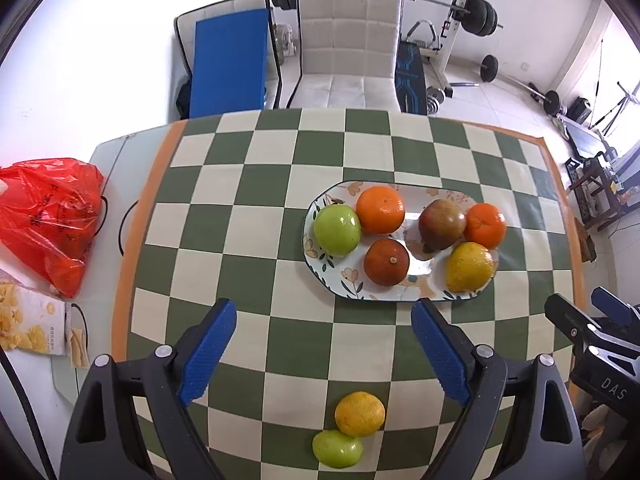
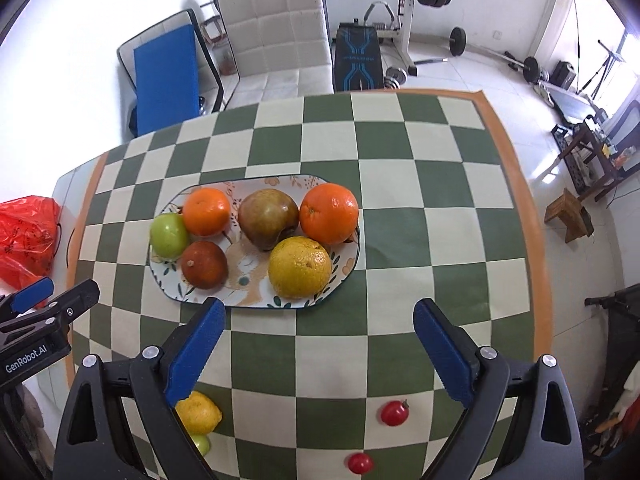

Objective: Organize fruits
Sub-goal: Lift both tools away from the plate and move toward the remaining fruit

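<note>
Checkered green-and-cream cloth (image 1: 248,240) covers the table, with a floral oval plate (image 1: 320,256) near its middle holding six fruits. Toward the near edge, a yellow citrus (image 1: 360,413) touches a green apple (image 1: 337,449); two small red tomatoes (image 2: 394,413) lie apart near the near right corner. Both the left gripper (image 1: 324,344) and the right gripper (image 2: 320,344) hover spread wide, holding nothing.

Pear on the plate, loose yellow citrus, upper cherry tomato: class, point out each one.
pear (image 2: 267,218), right wrist view, middle of its brownish body
loose yellow citrus (image 1: 360,413), left wrist view, centre of peel
upper cherry tomato (image 2: 394,413), right wrist view, centre of skin
</note>
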The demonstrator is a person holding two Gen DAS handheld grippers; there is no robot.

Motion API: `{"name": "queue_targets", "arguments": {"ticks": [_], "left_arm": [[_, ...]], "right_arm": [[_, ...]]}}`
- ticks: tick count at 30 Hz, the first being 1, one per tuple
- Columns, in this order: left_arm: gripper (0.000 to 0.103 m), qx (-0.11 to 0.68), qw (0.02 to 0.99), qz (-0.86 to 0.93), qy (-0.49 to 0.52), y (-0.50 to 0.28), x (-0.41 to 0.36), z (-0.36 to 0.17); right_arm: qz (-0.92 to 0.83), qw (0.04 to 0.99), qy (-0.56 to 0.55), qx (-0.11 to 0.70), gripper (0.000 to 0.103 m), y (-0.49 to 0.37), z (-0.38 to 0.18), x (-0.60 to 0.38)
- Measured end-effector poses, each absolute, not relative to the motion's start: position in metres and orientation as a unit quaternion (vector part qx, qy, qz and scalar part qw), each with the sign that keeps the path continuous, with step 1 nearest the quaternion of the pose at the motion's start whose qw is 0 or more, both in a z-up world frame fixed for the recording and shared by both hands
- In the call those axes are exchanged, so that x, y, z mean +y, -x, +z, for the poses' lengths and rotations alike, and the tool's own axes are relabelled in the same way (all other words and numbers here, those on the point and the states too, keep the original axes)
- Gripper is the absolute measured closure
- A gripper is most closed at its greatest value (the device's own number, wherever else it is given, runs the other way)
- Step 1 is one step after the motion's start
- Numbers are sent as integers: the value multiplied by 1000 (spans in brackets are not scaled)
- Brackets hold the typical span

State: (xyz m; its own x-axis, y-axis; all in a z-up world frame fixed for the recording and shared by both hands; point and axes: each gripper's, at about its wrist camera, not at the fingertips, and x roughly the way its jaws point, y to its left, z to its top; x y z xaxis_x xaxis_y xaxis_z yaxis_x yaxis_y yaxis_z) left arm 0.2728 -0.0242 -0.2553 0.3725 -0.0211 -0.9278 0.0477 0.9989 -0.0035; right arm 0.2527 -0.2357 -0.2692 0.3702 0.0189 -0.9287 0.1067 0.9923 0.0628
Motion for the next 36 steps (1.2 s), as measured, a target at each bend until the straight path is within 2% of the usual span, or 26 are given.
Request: {"name": "queue_targets", "arguments": {"ticks": [11, 22, 24, 25, 26, 31, 33, 34, 36], "left_arm": [[13, 513, 857, -41, -22, -219, -30, -205], [13, 509, 859, -49, -22, -198, -39, -200], [13, 521, 852, -49, -29, -200, -41, -208], [10, 531, 846, -48, -35, -203, -41, -215], [3, 543, 837, -45, -41, -205, -41, -226], [3, 608, 791, -33, -64, -202, -36, -287], [3, 654, 753, -34, -65, -198, -34, -323], [3, 674, 735, -37, -61, -195, -34, -339], [3, 706, 704, -44, -55, -190, -35, -367]], "right_arm": [[-23, 855, -56, 515, 6, -191, -203, -226], [-28, 871, -75, 486, 6, -155, -173, -224], [-24, 867, -84, 491, 6, -154, -177, -225], [-21, 864, -90, 495, 6, -154, -181, -226], [-17, 860, -98, 500, 6, -155, -187, -227], [7, 816, -169, 553, 7, -160, -245, -240], [14, 795, -191, 575, 20, -159, -274, -244], [19, 784, -199, 588, 30, -158, -288, -244], [26, 766, -211, 607, 33, -156, -314, -242]]}}
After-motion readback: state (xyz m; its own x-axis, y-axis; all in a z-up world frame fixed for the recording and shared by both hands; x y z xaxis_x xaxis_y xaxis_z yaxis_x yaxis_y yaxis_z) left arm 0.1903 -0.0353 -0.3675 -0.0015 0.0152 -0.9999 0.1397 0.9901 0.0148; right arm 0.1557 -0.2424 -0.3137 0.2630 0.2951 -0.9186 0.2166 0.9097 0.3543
